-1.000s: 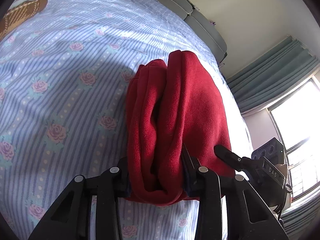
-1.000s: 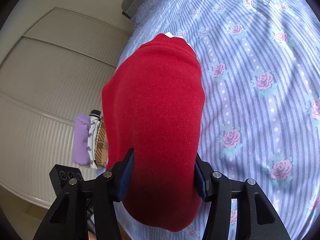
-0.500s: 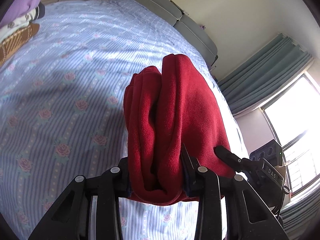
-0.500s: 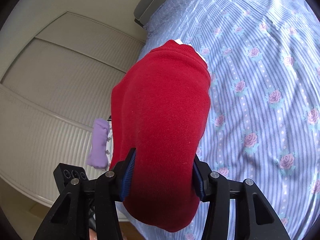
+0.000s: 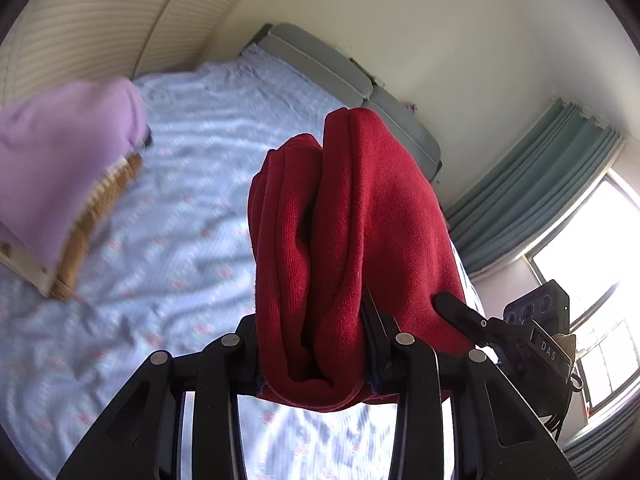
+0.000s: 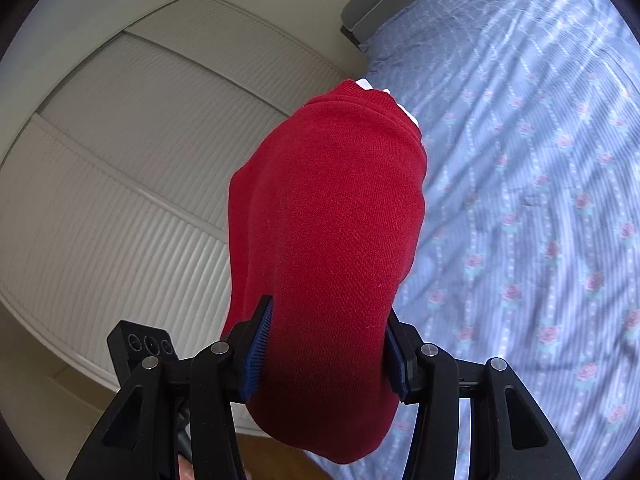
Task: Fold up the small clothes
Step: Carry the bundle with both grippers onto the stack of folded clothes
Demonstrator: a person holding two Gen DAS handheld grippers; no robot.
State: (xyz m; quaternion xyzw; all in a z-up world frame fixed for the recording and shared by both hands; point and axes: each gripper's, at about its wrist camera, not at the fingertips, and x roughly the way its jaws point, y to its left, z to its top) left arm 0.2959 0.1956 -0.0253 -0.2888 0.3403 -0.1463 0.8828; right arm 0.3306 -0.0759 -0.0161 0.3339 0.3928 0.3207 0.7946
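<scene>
**Folded red sweater carried clear of bed, one gripper at each end**

- Red sweater (image 5: pixel 352 240), folded into a thick bundle, hangs in the air above the bed (image 5: pixel 192 248); no part seen touching the floral striped sheet (image 6: pixel 540 200).
- Left gripper (image 5: pixel 316 360): fingers clamped on one end, where the stacked layers show edge-on. Gripping across all the layers likely keeps the fold from opening.
- Right gripper (image 6: pixel 324 356): fingers pinch the opposite end, smooth outer face up; a white label (image 6: pixel 366 84) peeks out at the far edge.
- Stack of folded clothes (image 5: pixel 68 176), lilac on top, sits at the bed's left; blurred. Judged destination: carry looks aimed there.
- Two-ended hold keeps the bundle level and stops sagging.
</scene>
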